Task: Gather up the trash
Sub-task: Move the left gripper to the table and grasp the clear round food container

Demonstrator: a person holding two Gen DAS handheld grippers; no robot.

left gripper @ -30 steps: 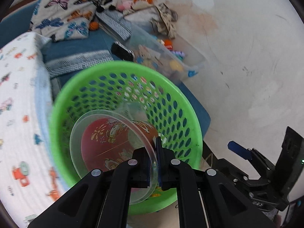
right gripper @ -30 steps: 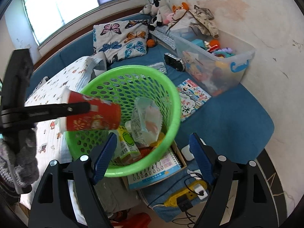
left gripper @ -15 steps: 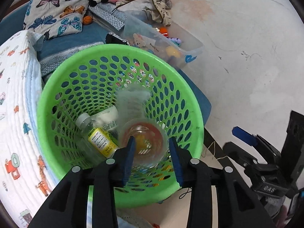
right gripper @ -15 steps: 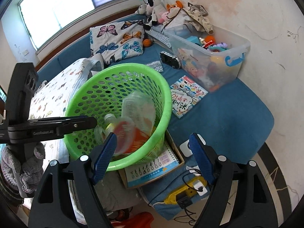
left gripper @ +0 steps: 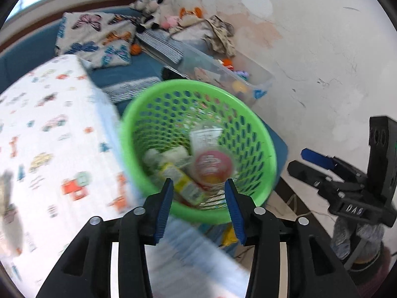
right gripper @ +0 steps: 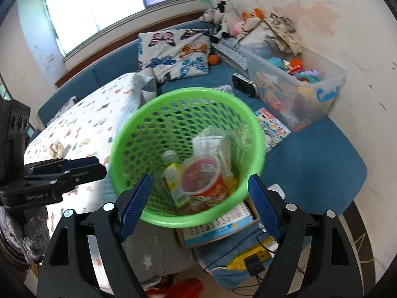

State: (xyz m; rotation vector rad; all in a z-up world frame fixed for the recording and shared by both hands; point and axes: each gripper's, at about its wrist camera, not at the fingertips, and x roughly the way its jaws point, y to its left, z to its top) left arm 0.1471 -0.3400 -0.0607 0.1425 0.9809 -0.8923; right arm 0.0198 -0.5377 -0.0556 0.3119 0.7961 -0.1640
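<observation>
Your left tongs (left gripper: 197, 193) have just been opening and now stand partly apart with nothing between them, poised above the near rim of the green basket (right gripper: 148, 114). The red cup (right gripper: 202, 177) lies inside that basket, mouth tipped toward you, resting against a yellow-labelled bottle (right gripper: 175, 176) and a clear plastic pouch (right gripper: 211, 144). Your right tongs (right gripper: 198, 198) are spread wide and empty, also just short of the basket's near rim.

The basket sits at the near end of the blue bed (right gripper: 322, 154), propped over a notebook (right gripper: 223, 226) in a box. Just beside it on the left is a folded printed quilt (right gripper: 82, 129); to the right lie a picture book (right gripper: 273, 129) and a clear toy bin (right gripper: 297, 82) against the wall. A butterfly pillow (right gripper: 173, 52) and stuffed toys (right gripper: 223, 17) crowd the far corner. A yellow power strip (right gripper: 250, 258) with cables lies below the basket.
</observation>
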